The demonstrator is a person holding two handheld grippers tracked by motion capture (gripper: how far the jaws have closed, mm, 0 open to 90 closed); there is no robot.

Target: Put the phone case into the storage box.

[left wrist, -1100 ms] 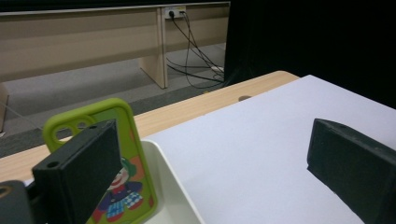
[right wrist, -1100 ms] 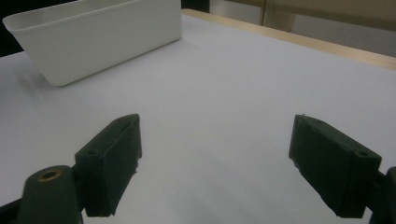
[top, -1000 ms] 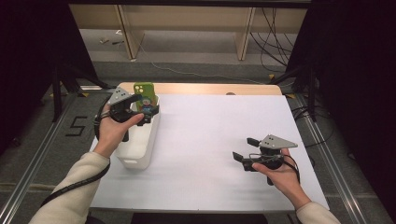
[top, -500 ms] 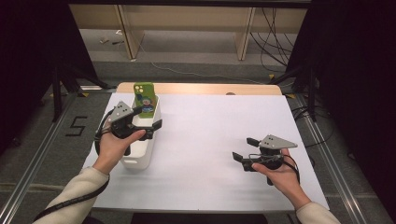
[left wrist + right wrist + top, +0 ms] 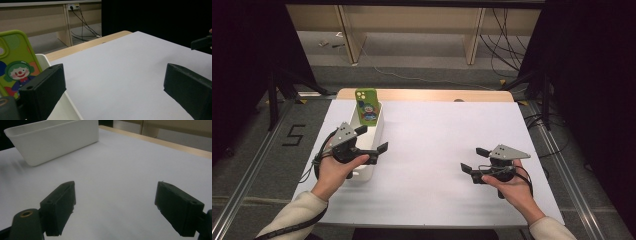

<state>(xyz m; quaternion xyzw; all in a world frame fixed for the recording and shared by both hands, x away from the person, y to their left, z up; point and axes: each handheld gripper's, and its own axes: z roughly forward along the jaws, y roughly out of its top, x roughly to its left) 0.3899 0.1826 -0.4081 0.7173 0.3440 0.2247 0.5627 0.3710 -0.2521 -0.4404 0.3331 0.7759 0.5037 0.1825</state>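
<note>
A green phone case (image 5: 367, 106) with a cartoon clown on it stands up in the far end of a long white bin (image 5: 373, 131) on the left side of the tabletop (image 5: 447, 140). The case leans on the bin's far wall, and its top pokes out above the rim. The left gripper (image 5: 371, 142) hangs over the near part of the bin with its fingers (image 5: 42, 93) spread wide and nothing between them. In the left gripper view the case (image 5: 15, 65) sits just past the left finger, close by but not between the two fingers. The right gripper (image 5: 473, 160) is well apart, low over the bare white tabletop on the right, and its fingers (image 5: 60, 206) are wide open and empty too. The work in hand looks like the phone case and the bin. If the left gripper is to take the case, it should go slowly forward along the bin until the top edge of the case stands between the fingers. It should pinch the flat front and back, not the thin sides, so the case does not twist. It should lift straight up so the case does not catch on the bin wall or tip the light bin over.
</note>
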